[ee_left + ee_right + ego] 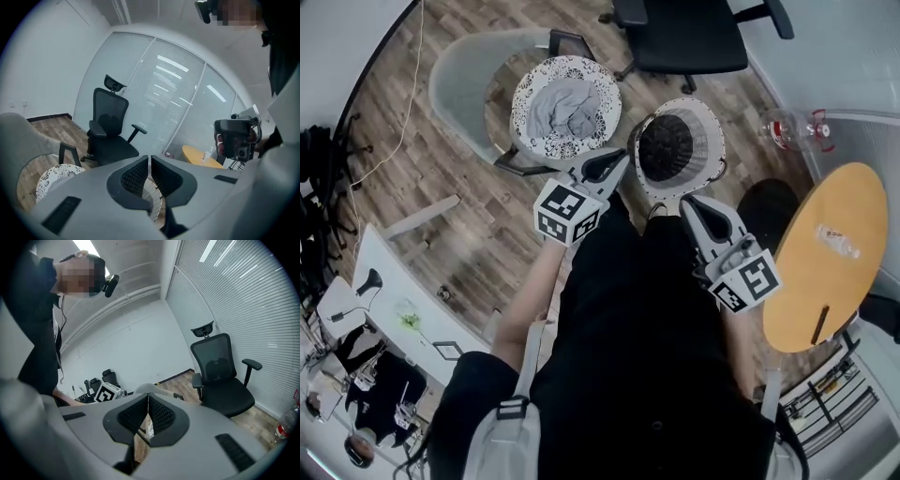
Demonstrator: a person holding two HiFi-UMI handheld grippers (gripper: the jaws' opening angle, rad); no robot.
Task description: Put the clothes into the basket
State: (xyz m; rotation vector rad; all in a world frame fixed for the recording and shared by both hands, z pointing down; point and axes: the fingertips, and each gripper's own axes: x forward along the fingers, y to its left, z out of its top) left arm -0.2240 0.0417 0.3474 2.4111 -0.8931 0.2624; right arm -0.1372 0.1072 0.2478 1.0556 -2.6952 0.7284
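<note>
Left gripper [614, 159] [149, 160] is showing jaws together, nothing between them. Right gripper [692, 202] [148, 397] is showing the same, pressed together and empty. Grey clothes [565, 109] are lying in the patterned basket [536, 142], which is sitting on the grey chair [459, 80]. White basket [710, 136] is standing just beside it on the floor [478, 234], dark inside. Both tips are pointing toward the baskets.

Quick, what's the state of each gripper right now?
Left gripper: closed, holding nothing.
Right gripper: closed, holding nothing.
</note>
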